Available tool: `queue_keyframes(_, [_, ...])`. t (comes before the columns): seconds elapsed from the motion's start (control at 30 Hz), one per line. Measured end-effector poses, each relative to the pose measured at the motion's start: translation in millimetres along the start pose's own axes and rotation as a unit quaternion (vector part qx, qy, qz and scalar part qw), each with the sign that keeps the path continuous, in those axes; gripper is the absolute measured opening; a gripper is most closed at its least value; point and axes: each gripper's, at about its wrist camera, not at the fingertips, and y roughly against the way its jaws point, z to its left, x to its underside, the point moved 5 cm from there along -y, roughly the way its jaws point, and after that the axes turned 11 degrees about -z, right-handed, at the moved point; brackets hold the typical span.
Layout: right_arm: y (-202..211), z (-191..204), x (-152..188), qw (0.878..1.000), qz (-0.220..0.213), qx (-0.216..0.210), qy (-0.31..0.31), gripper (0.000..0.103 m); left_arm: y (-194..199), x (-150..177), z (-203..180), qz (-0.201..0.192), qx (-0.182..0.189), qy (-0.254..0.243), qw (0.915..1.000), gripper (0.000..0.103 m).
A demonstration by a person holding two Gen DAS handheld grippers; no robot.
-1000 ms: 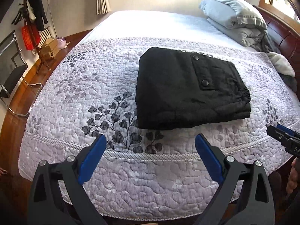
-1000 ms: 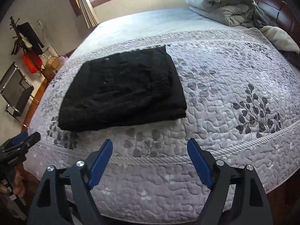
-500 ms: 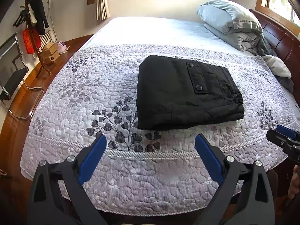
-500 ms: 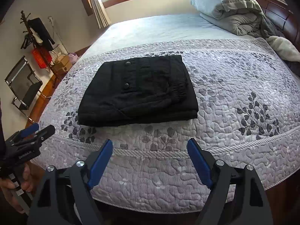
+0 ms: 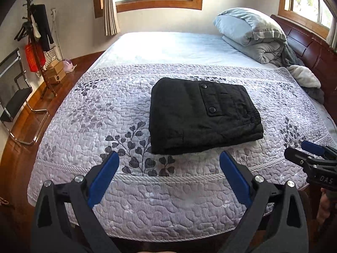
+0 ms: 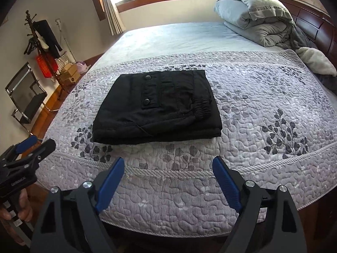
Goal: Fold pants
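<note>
Judging fold complete: black pants (image 5: 202, 116) lay as compact stacked rectangle on quilt (image 5: 88, 113), near bed's front edge. Left gripper (image 5: 168, 166), right gripper (image 6: 167, 169) hovered short of it, jaws apart, empty. Nothing apparently left.

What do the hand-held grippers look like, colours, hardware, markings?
Both match: the left hand-held gripper and the right hand-held gripper have matte black angular frames, two fingers lined with ribbed blue pads, and silver pivot bolts. Seen from the side, the right one's body carries white lettering reading "DAS". No cables visible. A bare hand grips a handle.
</note>
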Motion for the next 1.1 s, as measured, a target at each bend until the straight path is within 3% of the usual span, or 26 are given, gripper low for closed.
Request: queue_keyframes(1.1, [-10.8, -4.7, 5.0, 1.000, 0.010, -0.005, -0.008, 0.086, -12.9, 6.9, 3.6, 0.018, 0.000, 0.006, 0.9998, 0.096])
